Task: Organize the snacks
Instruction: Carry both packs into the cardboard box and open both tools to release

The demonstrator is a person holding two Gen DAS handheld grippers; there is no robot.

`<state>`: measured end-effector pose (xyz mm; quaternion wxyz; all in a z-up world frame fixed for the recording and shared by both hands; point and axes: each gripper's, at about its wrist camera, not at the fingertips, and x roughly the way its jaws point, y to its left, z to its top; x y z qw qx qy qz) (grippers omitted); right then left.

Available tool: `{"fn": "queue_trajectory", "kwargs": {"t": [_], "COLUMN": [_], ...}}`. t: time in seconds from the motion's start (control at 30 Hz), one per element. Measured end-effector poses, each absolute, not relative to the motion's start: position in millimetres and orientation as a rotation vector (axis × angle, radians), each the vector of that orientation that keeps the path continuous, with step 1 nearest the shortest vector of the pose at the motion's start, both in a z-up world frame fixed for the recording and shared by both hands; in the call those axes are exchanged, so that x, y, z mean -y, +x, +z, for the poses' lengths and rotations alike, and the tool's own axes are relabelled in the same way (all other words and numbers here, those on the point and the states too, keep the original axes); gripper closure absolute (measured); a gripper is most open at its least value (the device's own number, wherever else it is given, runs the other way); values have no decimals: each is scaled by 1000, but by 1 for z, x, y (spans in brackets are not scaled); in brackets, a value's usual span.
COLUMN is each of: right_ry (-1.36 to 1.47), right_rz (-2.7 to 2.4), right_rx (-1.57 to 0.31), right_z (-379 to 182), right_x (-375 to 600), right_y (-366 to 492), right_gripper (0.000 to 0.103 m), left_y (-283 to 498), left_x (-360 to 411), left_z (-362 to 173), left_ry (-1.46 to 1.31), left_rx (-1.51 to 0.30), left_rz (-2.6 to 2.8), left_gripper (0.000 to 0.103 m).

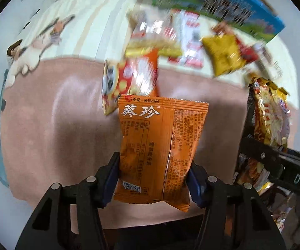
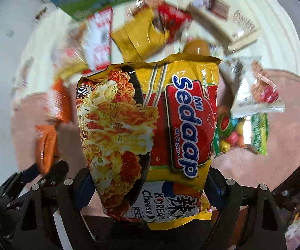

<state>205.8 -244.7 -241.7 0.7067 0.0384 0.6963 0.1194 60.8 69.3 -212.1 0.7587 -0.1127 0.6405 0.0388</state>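
My left claw [image 1: 153, 180] pinches the orange seed packet [image 1: 160, 145] between its pads, while my right claw [image 2: 150, 189] pinches the noodle pack [image 2: 150, 137].

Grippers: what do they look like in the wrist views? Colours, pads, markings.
Both are matte black plastic. The left gripper and right gripper each have triangular-cutout linkages with round silver pins and dark blue pads on the fingers. White "DAS" lettering marks the right gripper's body in the left view.

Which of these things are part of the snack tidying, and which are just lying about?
Part of the job:
orange seed packet, held in left claw
Mi Sedaap noodle pack, held in right claw
candy bag

Lying about:
pink blanket
cartoon-print bedsheet
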Motion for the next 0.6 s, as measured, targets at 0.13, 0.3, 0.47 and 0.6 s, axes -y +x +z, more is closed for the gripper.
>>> {"fn": "queue_trajectory", "kwargs": {"t": [0.13, 0.3, 0.47, 0.6], "right_ry": [146, 210, 209, 172], "right_rz": [325, 385, 402, 391], "right_rx": [-1492, -1413, -1319, -1305], "right_z": [-198, -149, -107, -101], "right_x": [254, 281, 281, 267], "right_y": [227, 291, 380, 459], "right_gripper": [14, 14, 14, 14], "left_y": [86, 161, 277, 358], "left_x": [-72, -58, -43, -46], "left_z": [-165, -127, -115, -116], "left_ry": [-291, -343, -345, -359], "left_rx": [-1313, -1235, -1189, -1204], "left_rz": [62, 29, 25, 31], "left_gripper": [48, 48, 47, 47]}}
